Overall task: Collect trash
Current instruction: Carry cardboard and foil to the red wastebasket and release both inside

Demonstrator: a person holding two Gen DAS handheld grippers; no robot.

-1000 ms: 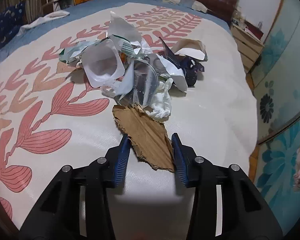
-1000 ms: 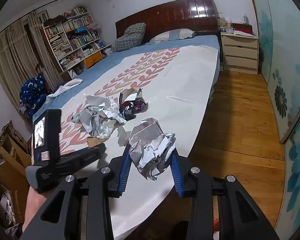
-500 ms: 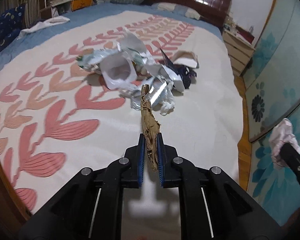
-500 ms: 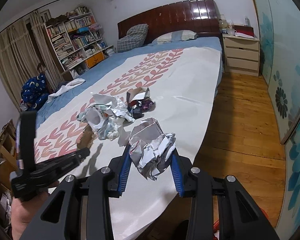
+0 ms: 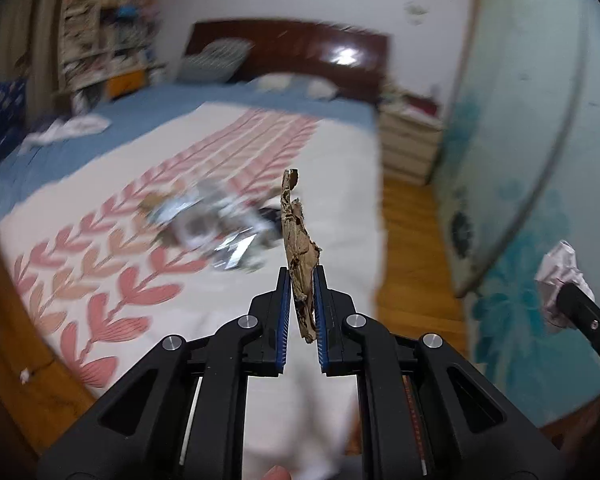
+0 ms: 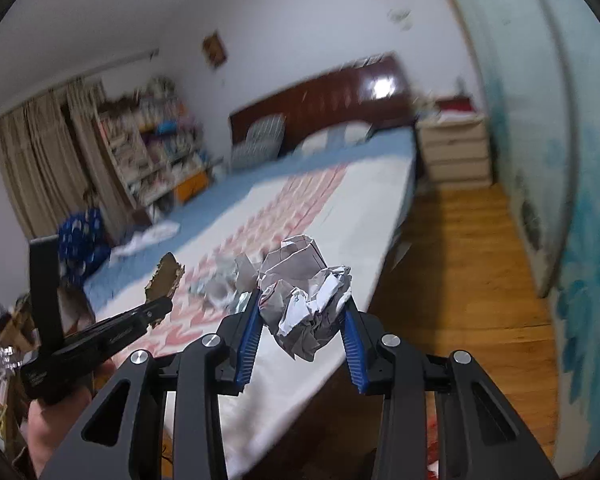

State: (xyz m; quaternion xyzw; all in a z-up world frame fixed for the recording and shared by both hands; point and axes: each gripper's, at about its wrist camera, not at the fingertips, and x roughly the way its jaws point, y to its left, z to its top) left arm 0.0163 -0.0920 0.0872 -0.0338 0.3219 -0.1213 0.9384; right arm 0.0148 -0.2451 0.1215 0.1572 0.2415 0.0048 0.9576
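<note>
My left gripper (image 5: 301,280) is shut on a torn brown cardboard piece (image 5: 296,236), held edge-on and lifted above the bed. The same piece (image 6: 165,282) shows in the right wrist view at the left gripper's tip. My right gripper (image 6: 302,306) is shut on a crumpled white paper ball (image 6: 304,304), held over the bed's near edge; the ball also shows in the left wrist view (image 5: 562,276). A blurred pile of paper and plastic trash (image 5: 216,226) lies on the bedspread, also seen in the right wrist view (image 6: 224,284).
The bed (image 5: 332,168) has a white spread with pink leaf pattern and a dark wooden headboard (image 5: 300,52). A wooden floor (image 6: 472,264) runs along its right side, with a nightstand (image 6: 456,152) and a teal flowered wall panel (image 5: 520,160). Bookshelves (image 6: 152,148) stand far left.
My left gripper closed on the cardboard, turned it edge-on and lifted it up and back from the pile. Both views tilted upward; the right gripper kept hold of the paper ball.
</note>
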